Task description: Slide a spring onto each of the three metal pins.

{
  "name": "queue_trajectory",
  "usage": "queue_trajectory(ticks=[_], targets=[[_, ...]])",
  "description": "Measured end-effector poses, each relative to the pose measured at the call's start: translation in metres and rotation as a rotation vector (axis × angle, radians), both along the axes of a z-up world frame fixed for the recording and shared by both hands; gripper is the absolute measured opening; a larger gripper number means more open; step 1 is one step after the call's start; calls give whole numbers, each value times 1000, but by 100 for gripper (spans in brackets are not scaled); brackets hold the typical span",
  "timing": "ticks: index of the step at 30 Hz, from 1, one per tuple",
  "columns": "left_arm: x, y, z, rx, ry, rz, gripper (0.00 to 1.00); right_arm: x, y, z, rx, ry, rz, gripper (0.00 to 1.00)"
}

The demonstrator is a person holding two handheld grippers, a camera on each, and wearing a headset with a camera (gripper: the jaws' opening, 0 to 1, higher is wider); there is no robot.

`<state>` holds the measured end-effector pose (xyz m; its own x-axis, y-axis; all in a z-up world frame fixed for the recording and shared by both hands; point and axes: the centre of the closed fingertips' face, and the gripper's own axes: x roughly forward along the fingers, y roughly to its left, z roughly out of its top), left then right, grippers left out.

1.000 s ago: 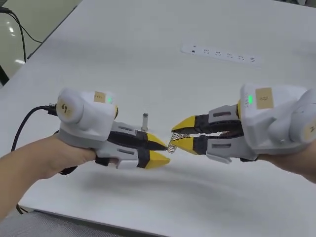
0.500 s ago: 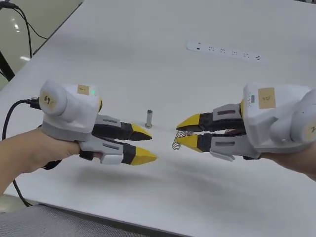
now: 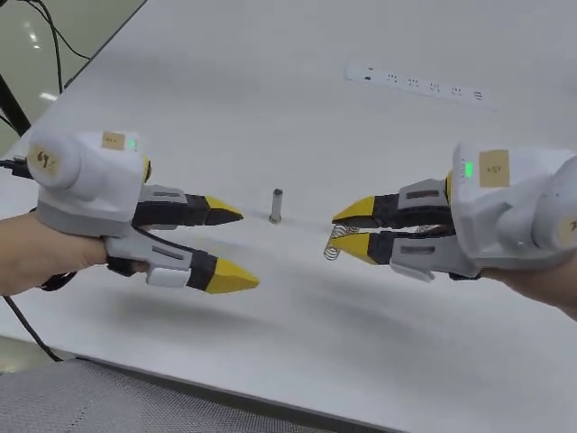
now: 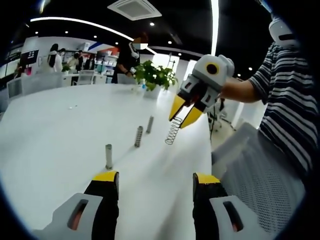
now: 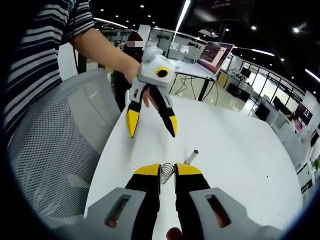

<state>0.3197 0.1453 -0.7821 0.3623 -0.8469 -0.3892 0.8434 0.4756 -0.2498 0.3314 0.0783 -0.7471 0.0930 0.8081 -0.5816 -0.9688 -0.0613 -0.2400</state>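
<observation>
My right gripper is shut on a small metal spring, which hangs from its yellow tips just above the white table. In the right gripper view the spring sits pinched between the jaws. A bare metal pin stands upright just left of it, between the two grippers. My left gripper hovers left of the pin, open and holding nothing. In the left gripper view three pins stand in a row: the nearest, a middle one that looks ribbed, and a far one, with the held spring to their right.
A white power strip lies at the back of the table. Black cables hang off the left edge. A grey mesh chair stands at the near edge, and a potted plant at the table's end.
My left gripper has pulled away to the left from the right gripper's tips and opened its jaws wider. The right gripper keeps hold of the spring, nearly in place.
</observation>
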Motion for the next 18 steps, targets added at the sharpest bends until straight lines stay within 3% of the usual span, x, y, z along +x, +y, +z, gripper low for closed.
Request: queue_trajectory(ticks=[5,18], targets=[[1,11,-4,23,-4,31,70,1,-3,-3,-13,-13,-5,8],[6,26,-9,28,5,104,95,1,-5,-11,-37,-11,1,8]])
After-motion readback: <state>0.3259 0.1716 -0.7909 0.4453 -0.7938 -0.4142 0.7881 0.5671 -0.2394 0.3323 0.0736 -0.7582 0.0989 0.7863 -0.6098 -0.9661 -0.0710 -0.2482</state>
